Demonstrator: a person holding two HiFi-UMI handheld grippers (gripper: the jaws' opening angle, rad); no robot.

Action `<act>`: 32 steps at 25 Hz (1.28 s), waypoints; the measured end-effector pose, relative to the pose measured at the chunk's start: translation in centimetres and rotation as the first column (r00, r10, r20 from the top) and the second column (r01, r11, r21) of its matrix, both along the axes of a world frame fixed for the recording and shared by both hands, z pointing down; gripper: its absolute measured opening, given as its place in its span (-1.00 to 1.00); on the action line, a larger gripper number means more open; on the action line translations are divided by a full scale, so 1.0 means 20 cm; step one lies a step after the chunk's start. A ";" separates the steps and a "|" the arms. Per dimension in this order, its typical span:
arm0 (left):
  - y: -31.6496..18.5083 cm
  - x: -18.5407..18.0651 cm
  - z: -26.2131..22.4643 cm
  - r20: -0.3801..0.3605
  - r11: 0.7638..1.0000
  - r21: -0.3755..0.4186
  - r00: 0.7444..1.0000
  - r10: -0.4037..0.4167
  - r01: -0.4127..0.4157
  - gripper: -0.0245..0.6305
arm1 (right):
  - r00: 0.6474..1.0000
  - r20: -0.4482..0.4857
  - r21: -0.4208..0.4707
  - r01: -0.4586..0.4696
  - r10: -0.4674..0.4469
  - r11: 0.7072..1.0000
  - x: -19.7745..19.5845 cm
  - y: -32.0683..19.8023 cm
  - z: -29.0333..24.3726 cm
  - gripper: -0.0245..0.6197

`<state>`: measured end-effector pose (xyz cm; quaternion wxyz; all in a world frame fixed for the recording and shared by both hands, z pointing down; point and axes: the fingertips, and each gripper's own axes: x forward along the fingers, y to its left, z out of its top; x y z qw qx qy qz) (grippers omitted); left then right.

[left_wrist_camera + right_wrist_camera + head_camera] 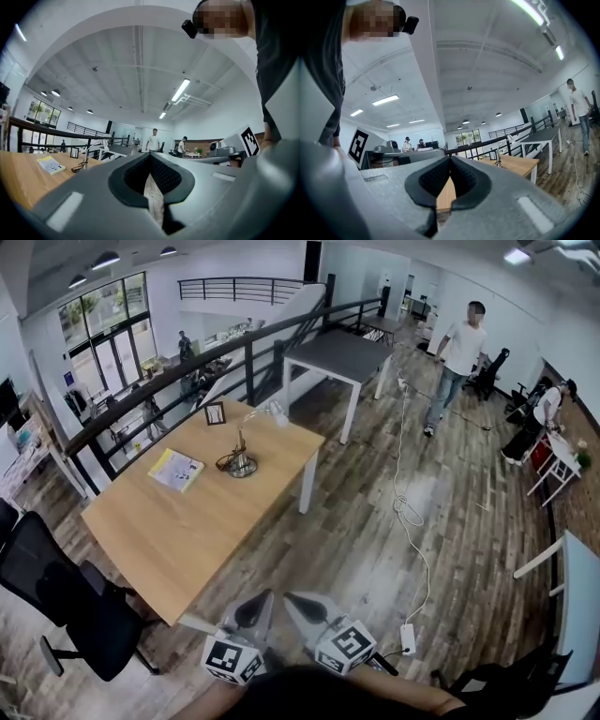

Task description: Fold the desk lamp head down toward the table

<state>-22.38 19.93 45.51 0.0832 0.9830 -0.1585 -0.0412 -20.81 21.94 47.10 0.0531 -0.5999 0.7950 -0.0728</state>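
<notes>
The desk lamp [241, 454] stands on the far part of a wooden table [187, 531], its thin neck curving up to a small head [275, 411] raised to the right. Both grippers hang well short of the table, near the bottom of the head view. My left gripper [262, 600] and right gripper [292, 601] sit side by side, each shut with nothing between the jaws. The left gripper view shows shut jaws [151, 157] and the lamp [88, 154] far off at the left. In the right gripper view the jaws [450, 160] are shut and the lamp [500, 154] is small and distant.
A yellow book [175, 470] and a small picture frame [215, 413] lie on the table near the lamp. A black office chair [70, 601] stands at the table's left corner. A grey table [339, 356], a railing [187, 367], a floor cable [405, 507] and a standing person [457, 357] are beyond.
</notes>
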 end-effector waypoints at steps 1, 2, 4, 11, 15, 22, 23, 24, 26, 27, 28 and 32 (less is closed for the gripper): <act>-0.03 -0.01 0.01 0.001 1.000 -0.004 1.000 0.003 -0.003 -0.93 | 1.000 0.000 -0.003 0.000 0.000 1.000 -0.02 -0.03 0.01 -0.92; -0.06 -0.02 0.02 0.001 1.000 -0.011 1.000 0.004 -0.004 -0.93 | 1.000 -0.001 -0.005 -0.001 0.001 1.000 -0.03 -0.06 0.01 -0.92; -0.12 -0.04 0.03 0.000 1.000 -0.018 1.000 0.008 -0.008 -0.93 | 1.000 -0.006 -0.009 -0.005 0.005 1.000 -0.03 -0.12 0.00 -0.92; -0.24 -0.07 0.06 0.003 0.999 -0.040 1.000 0.008 -0.008 -0.93 | 1.000 -0.004 -0.034 0.014 -0.014 0.999 -0.08 -0.27 0.02 -0.92; -0.32 -0.07 0.08 0.008 0.999 -0.046 1.000 -0.012 0.013 -0.93 | 1.000 0.008 -0.035 0.024 -0.024 0.999 -0.05 -0.36 0.04 -0.92; -0.50 -0.01 0.09 0.019 0.996 -0.041 0.997 -0.075 0.076 -0.93 | 0.998 0.017 -0.029 0.068 -0.067 0.997 0.03 -0.53 0.04 -0.92; -0.52 0.02 0.10 0.020 0.996 -0.041 0.997 -0.078 0.079 -0.93 | 0.997 0.016 -0.027 0.072 -0.072 0.997 0.06 -0.56 0.04 -0.92; -0.55 0.05 0.10 0.021 0.996 -0.043 0.997 -0.079 0.080 -0.93 | 0.997 0.017 -0.028 0.078 -0.077 0.997 0.08 -0.59 0.05 -0.92; -0.61 0.12 0.11 0.023 0.996 -0.047 0.996 -0.081 0.082 -0.93 | 0.996 0.019 -0.034 0.086 -0.086 0.996 0.15 -0.64 0.06 -0.92; -0.63 0.16 0.11 0.025 0.995 -0.049 0.996 -0.082 0.083 -0.93 | 0.996 0.020 -0.036 0.087 -0.087 0.996 0.19 -0.67 0.07 -0.92; -0.65 0.20 0.11 0.026 0.995 -0.050 0.996 -0.084 0.086 -0.93 | 0.996 0.020 -0.036 0.087 -0.086 0.996 0.23 -0.69 0.07 -0.92; -0.75 0.43 0.12 0.022 0.996 -0.041 0.997 -0.080 0.081 -0.93 | 0.996 0.018 -0.031 0.086 -0.085 0.996 0.46 -0.79 0.07 -0.92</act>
